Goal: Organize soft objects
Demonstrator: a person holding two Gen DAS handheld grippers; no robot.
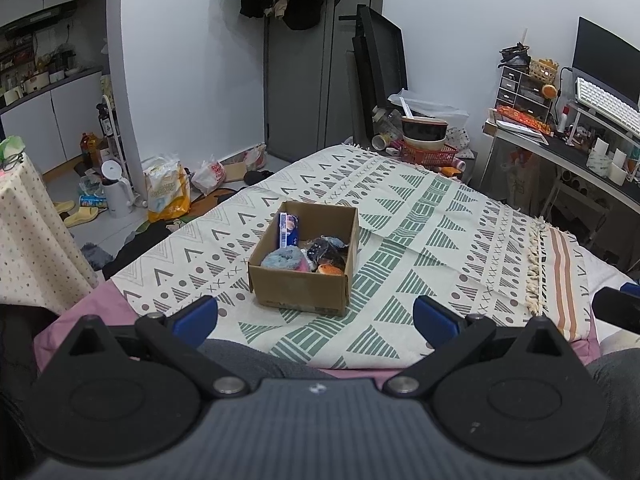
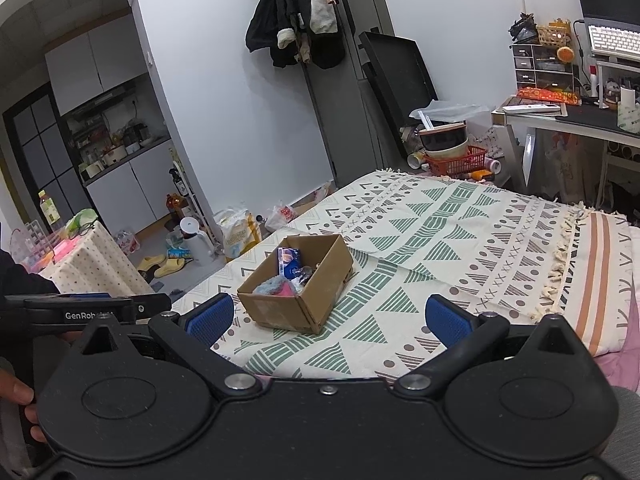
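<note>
An open cardboard box (image 1: pixel 298 288) stands on the patterned bedspread (image 1: pixel 420 248). Inside it lie a blue and pink fluffy thing (image 1: pixel 286 260), a blue and white packet (image 1: pixel 287 229) standing on end, a dark crumpled thing (image 1: pixel 330 250) and an orange thing (image 1: pixel 330 269). My left gripper (image 1: pixel 316 316) is open and empty, just short of the box. The box also shows in the right wrist view (image 2: pixel 294 306), with the fluffy thing (image 2: pixel 276 286) and the packet (image 2: pixel 289 261). My right gripper (image 2: pixel 328 316) is open and empty, near the box's front right corner.
The left gripper's body (image 2: pixel 84 308) shows at the left edge of the right wrist view. A small table with a dotted cloth (image 1: pixel 32 240) stands to the left. A desk (image 1: pixel 560 148) with a keyboard is at the right. Bags and slippers lie on the floor (image 1: pixel 120 208).
</note>
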